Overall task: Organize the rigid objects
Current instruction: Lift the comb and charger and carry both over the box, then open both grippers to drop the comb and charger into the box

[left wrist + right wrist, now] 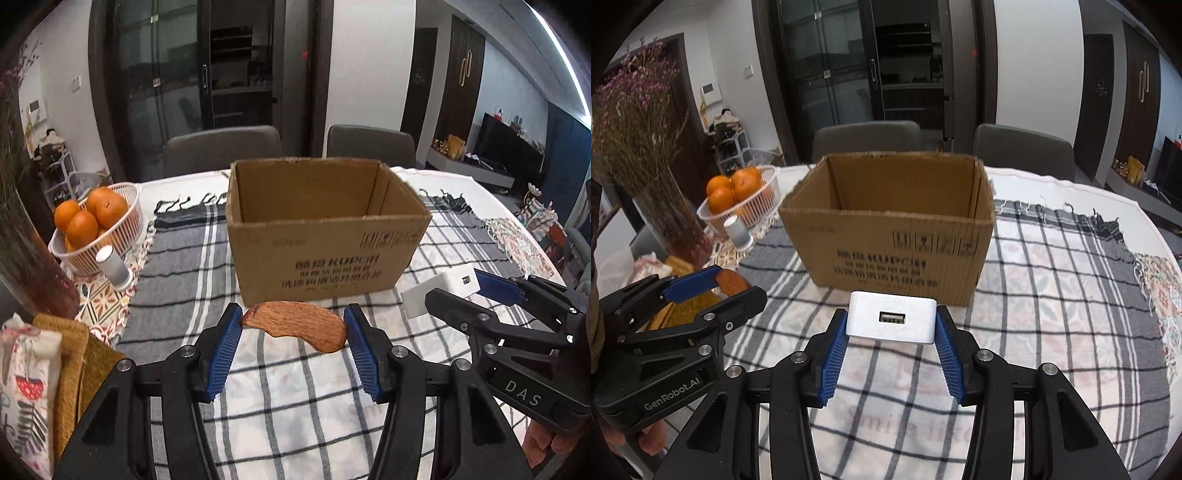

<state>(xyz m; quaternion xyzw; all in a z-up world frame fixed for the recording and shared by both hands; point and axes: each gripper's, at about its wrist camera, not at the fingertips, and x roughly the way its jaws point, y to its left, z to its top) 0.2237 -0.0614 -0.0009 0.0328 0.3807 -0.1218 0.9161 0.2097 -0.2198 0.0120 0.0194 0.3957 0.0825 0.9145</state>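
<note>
Both claws are loaded: left gripper point(293, 325) pinches a curved wooden piece point(295, 326) by its two ends, and right gripper point(892, 325) clamps a white USB charger point(893, 320) across its sides. Each load hangs above the checked cloth point(1052, 280), just short of the open cardboard box point(886, 229). Held only at its tips, the wood could pivot or slip out. The box's near rim stands high and ragged, and either load may catch it. Side by side, the claws could knock together over the opening. Inside, the box looks roomy.
</note>
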